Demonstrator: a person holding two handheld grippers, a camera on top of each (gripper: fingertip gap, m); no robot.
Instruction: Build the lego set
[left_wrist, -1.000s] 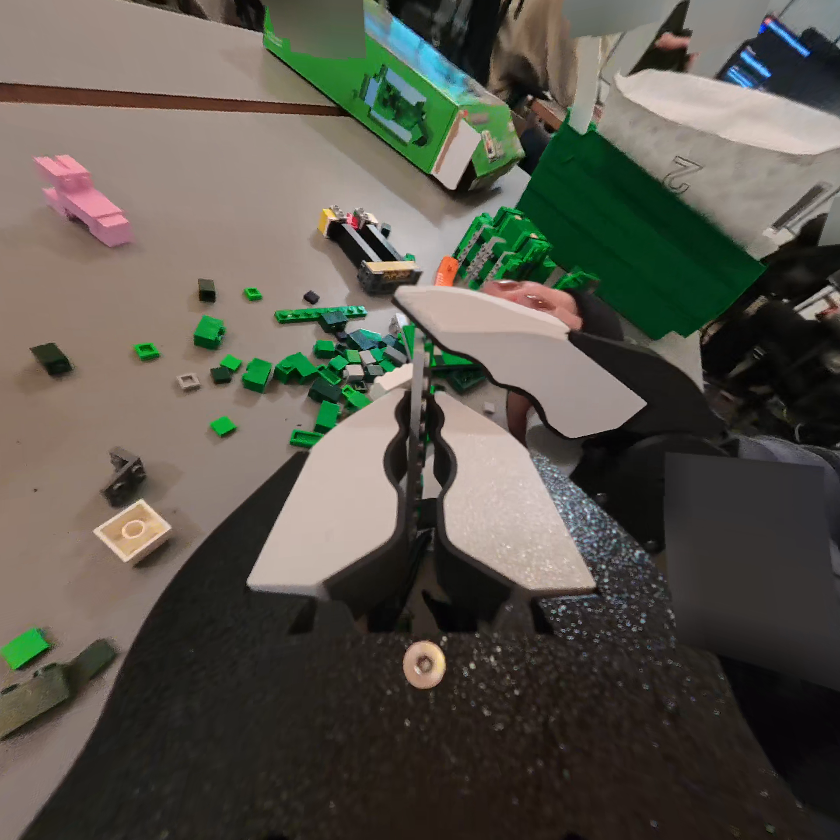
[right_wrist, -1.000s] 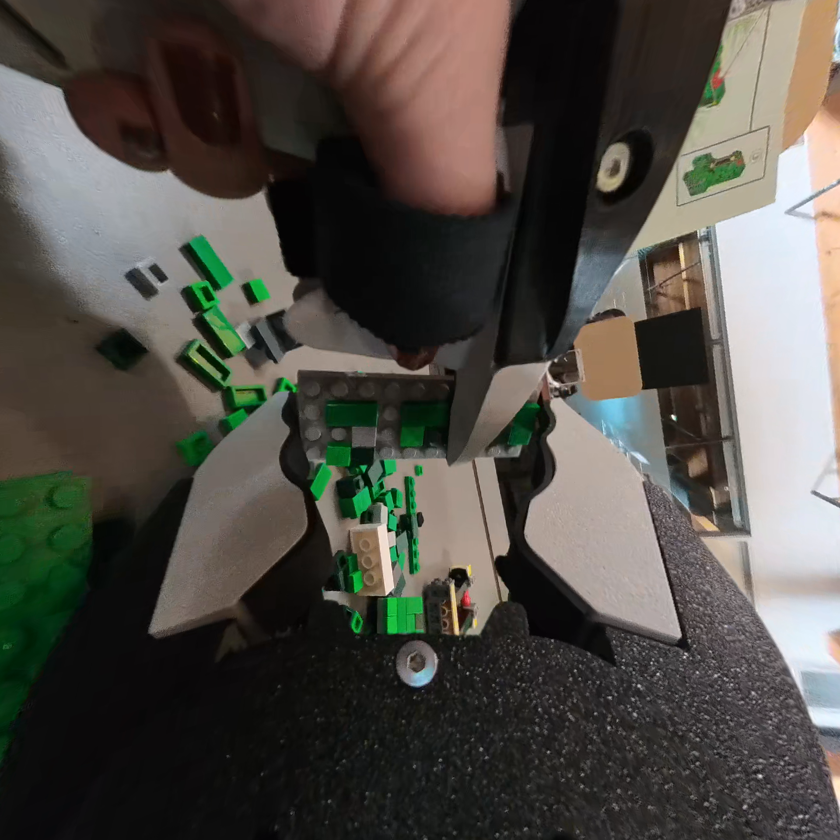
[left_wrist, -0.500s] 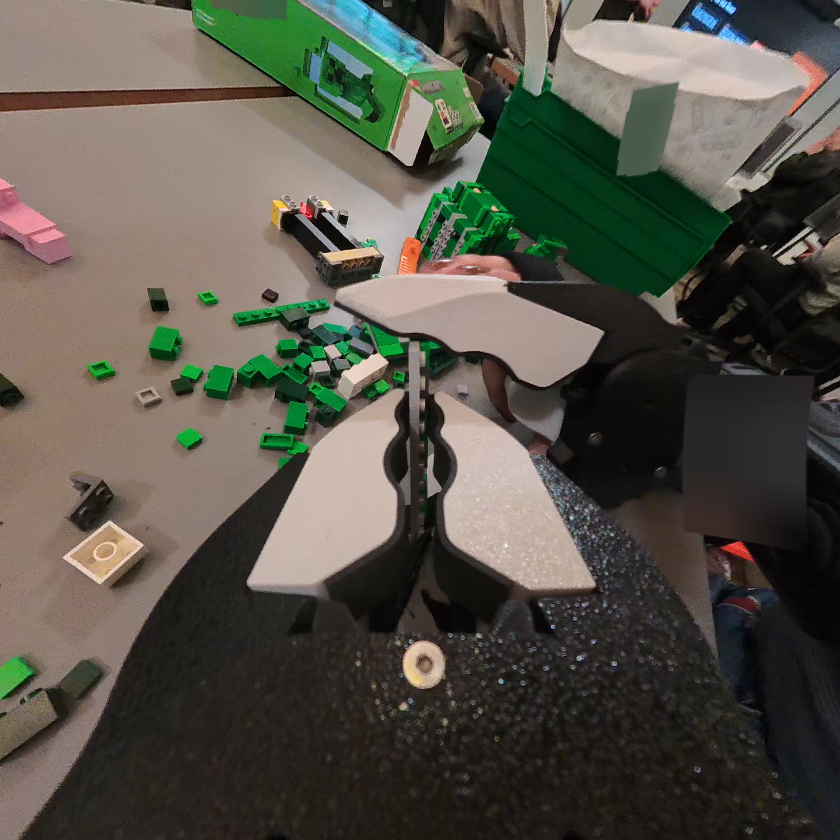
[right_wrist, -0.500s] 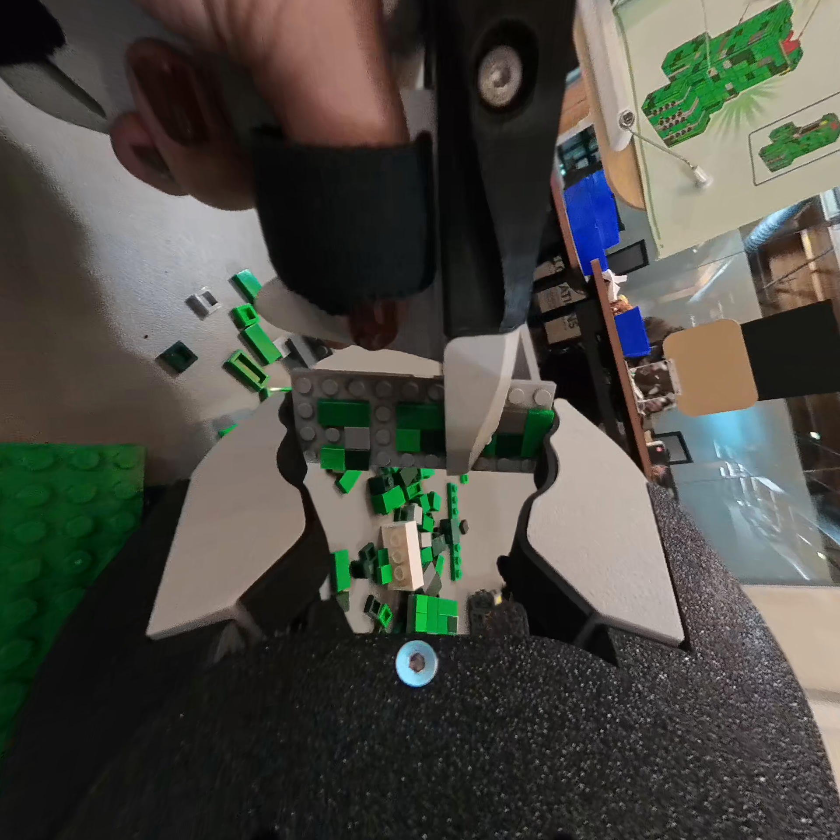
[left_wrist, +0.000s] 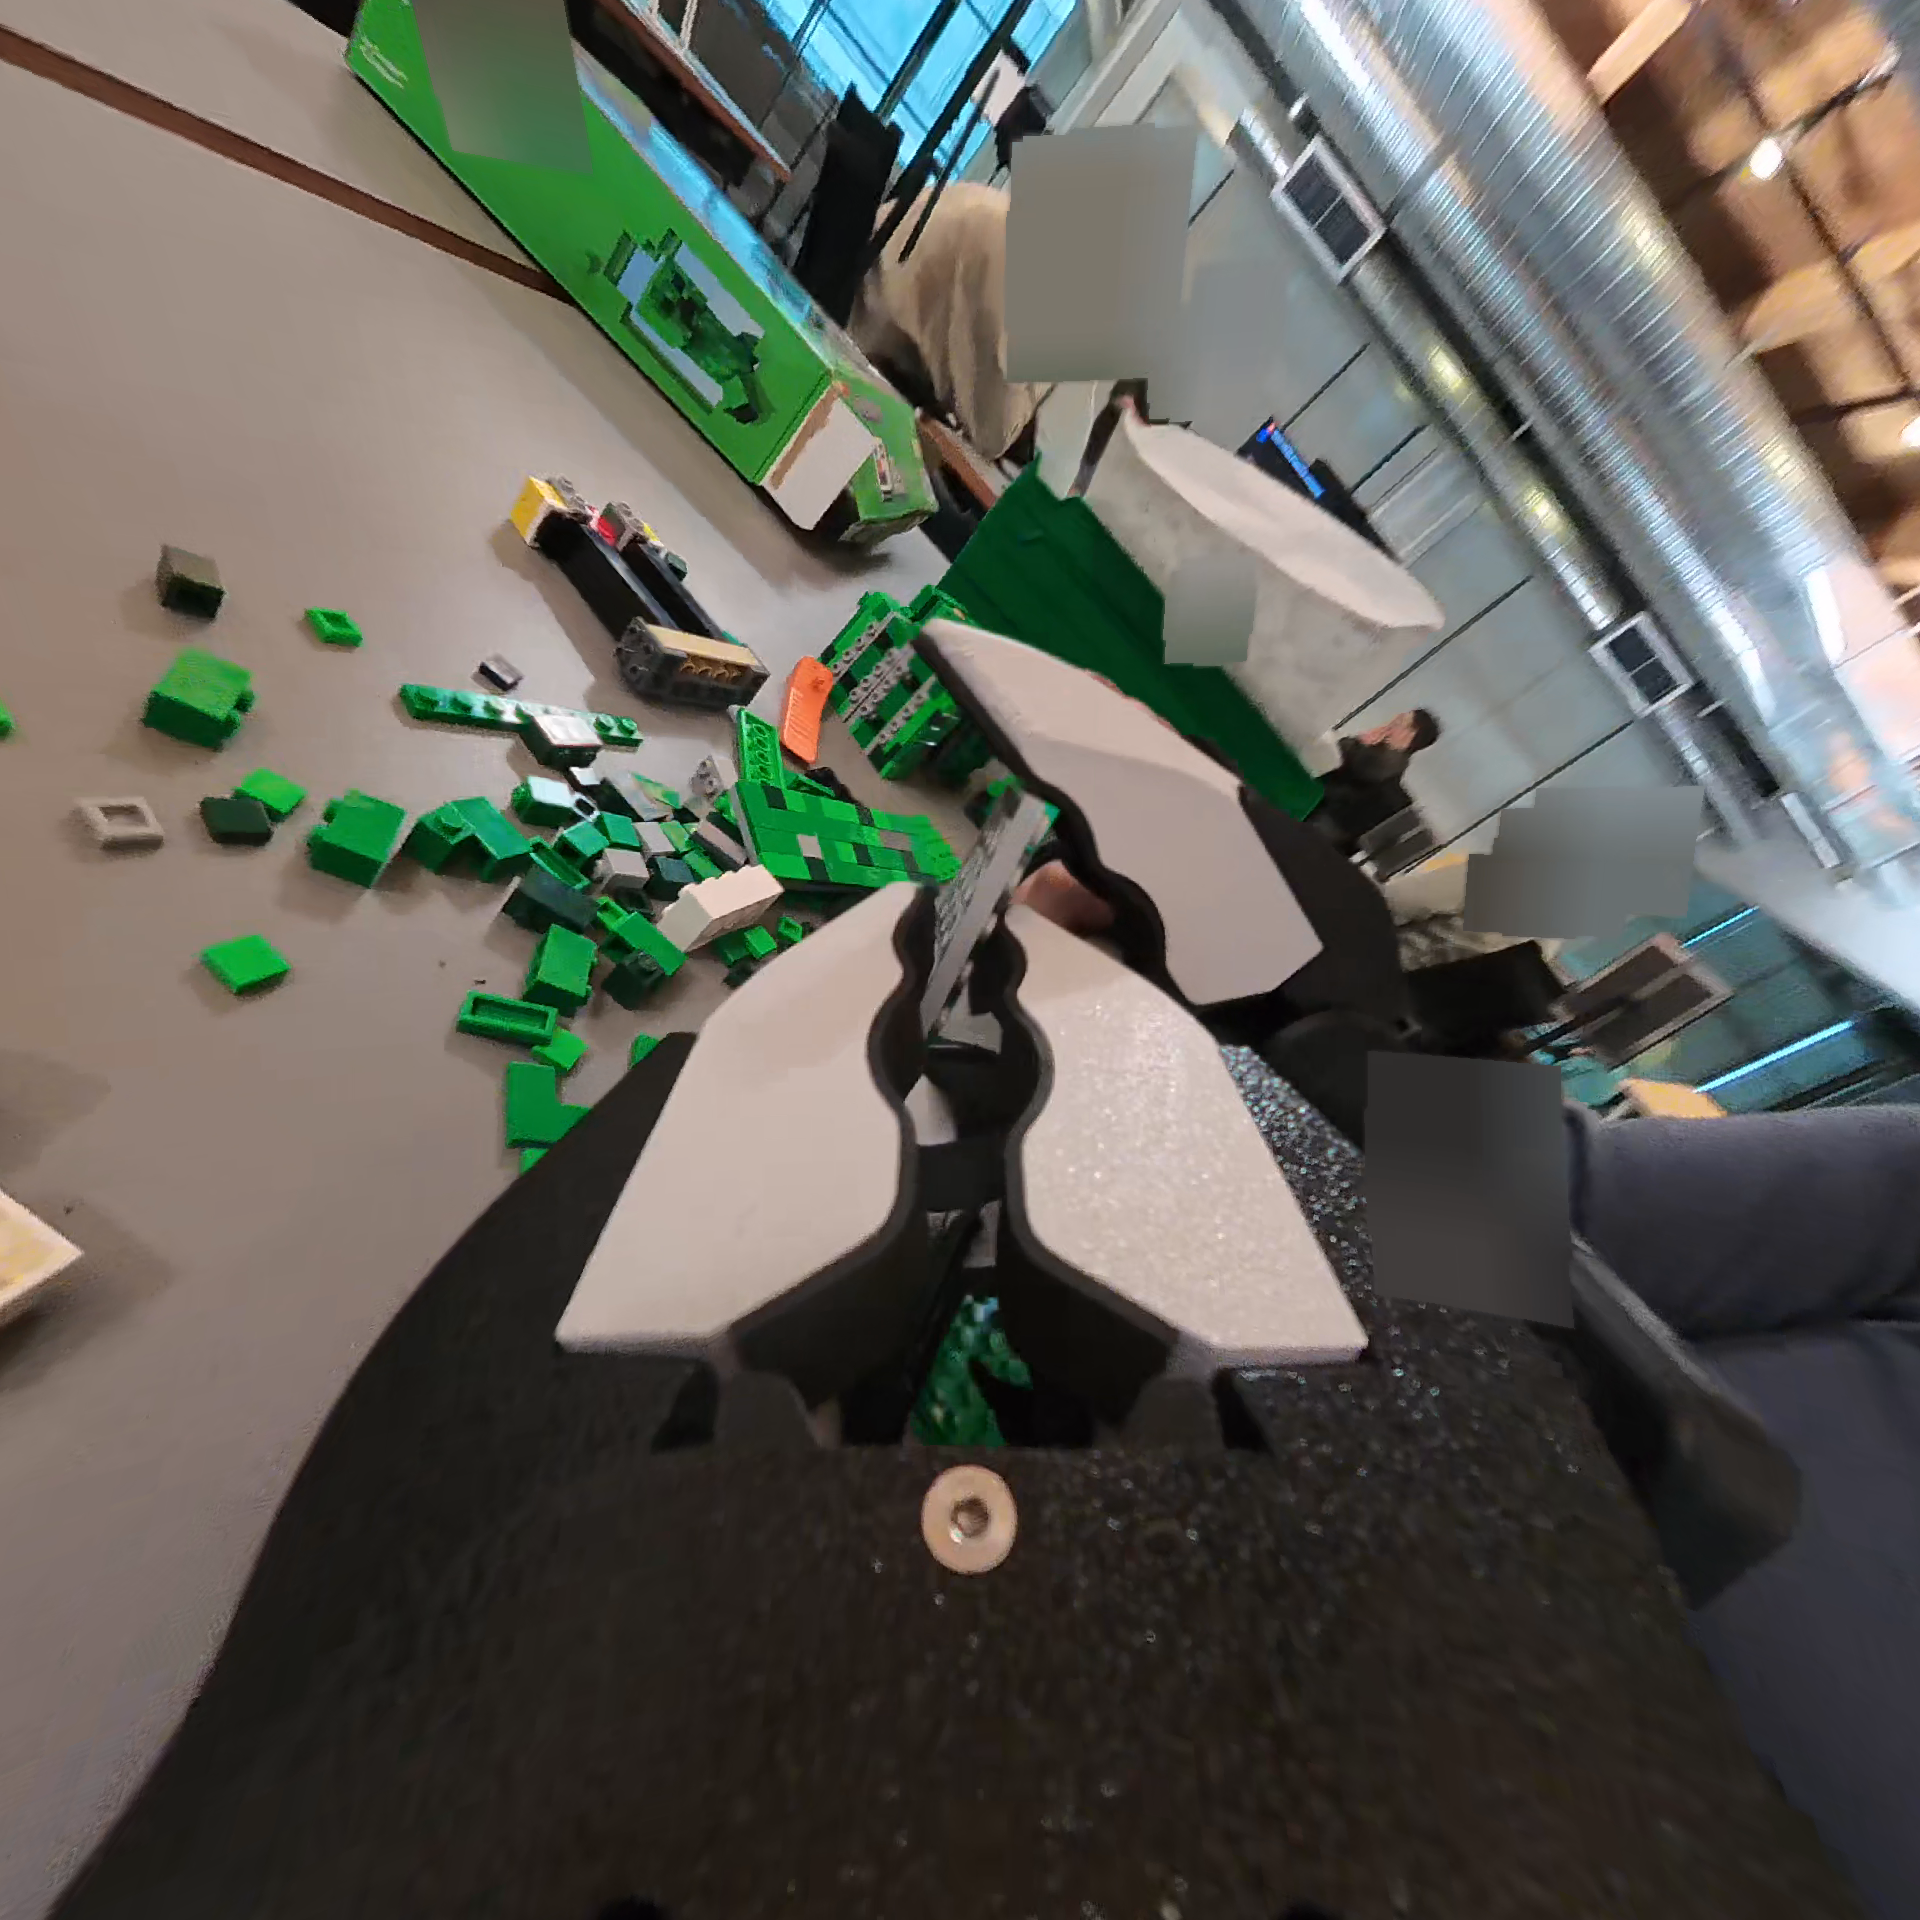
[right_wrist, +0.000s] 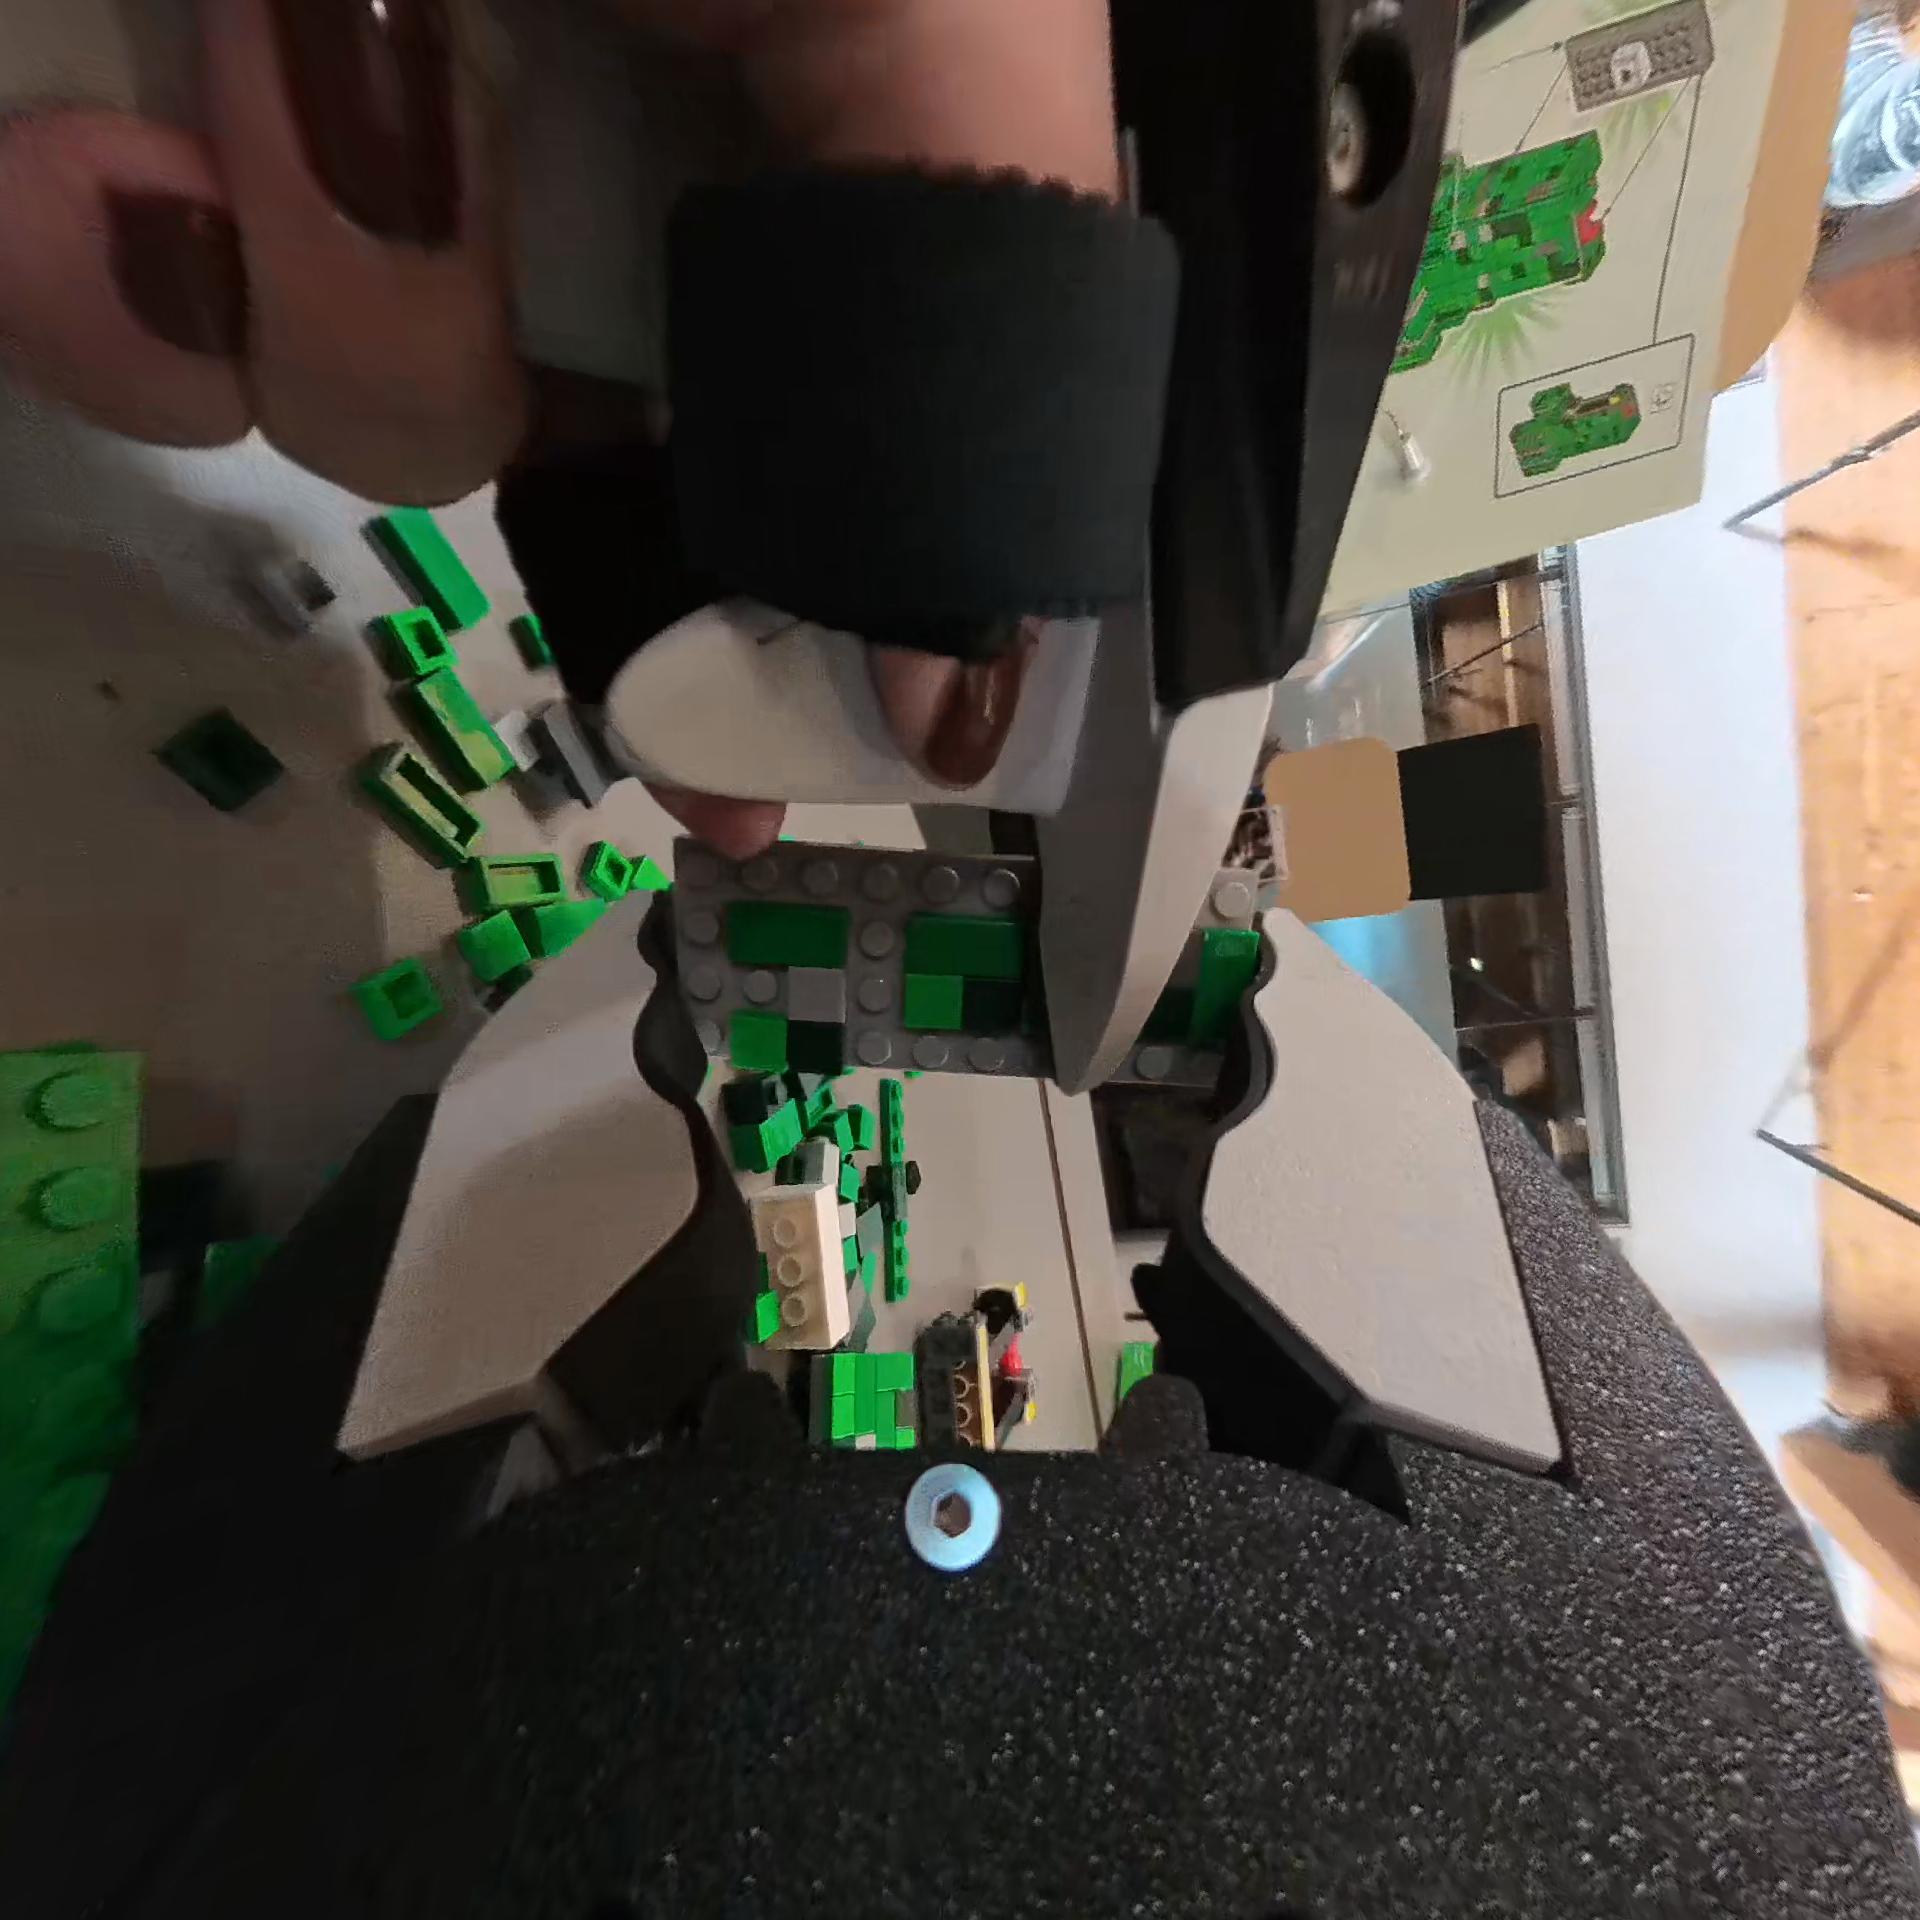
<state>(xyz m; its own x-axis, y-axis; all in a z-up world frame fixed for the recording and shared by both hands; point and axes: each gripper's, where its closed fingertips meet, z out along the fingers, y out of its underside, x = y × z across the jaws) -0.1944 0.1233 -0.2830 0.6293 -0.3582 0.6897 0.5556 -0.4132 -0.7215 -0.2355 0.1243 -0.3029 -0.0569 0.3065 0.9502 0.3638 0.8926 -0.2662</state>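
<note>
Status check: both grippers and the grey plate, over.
Left gripper shut on grey plate, edge-on. Right gripper spans plate's ends, grip unclear. Green tiles partly cover plate. Loose bricks on table below; nothing blocking.

A studded grey plastic plate carries glossy green tiles, while loose shiny green plastic bricks litter a smooth matt grey tabletop. The gripper's grainy black body bears a bright metal screw; a printed green cardboard box looks glossy.
</note>
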